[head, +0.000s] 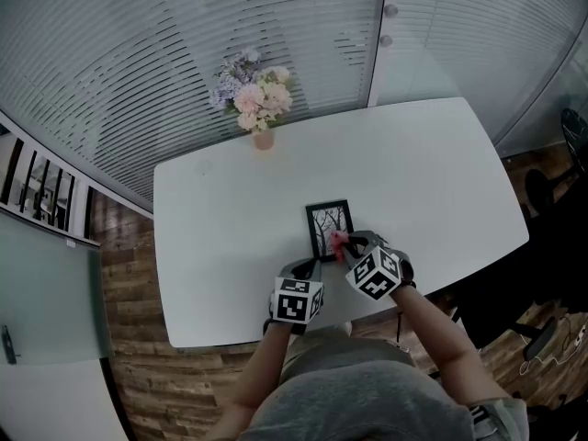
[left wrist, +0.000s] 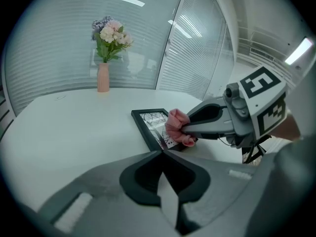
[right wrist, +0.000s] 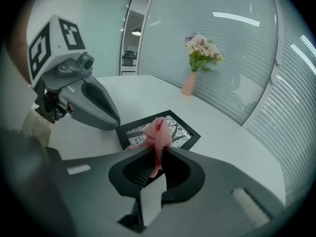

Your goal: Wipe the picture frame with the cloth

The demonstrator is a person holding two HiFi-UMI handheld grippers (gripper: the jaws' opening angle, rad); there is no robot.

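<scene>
A black picture frame (head: pixel 329 228) with a tree print lies flat on the white table (head: pixel 220 219), near its front edge. My right gripper (head: pixel 344 245) is shut on a pink cloth (right wrist: pixel 157 135), and the cloth rests on the frame's (right wrist: pixel 177 131) near right part. From the left gripper view the cloth (left wrist: pixel 177 127) shows bunched at the right gripper's tip over the frame (left wrist: pixel 150 121). My left gripper (head: pixel 310 265) sits at the frame's near left corner with its jaws closed together; whether it touches the frame I cannot tell.
A pink vase of flowers (head: pixel 254 104) stands at the table's far edge. Glass walls with blinds (head: pixel 276 35) rise behind it. A dark chair (head: pixel 551 246) stands right of the table, on wooden floor (head: pixel 129 356).
</scene>
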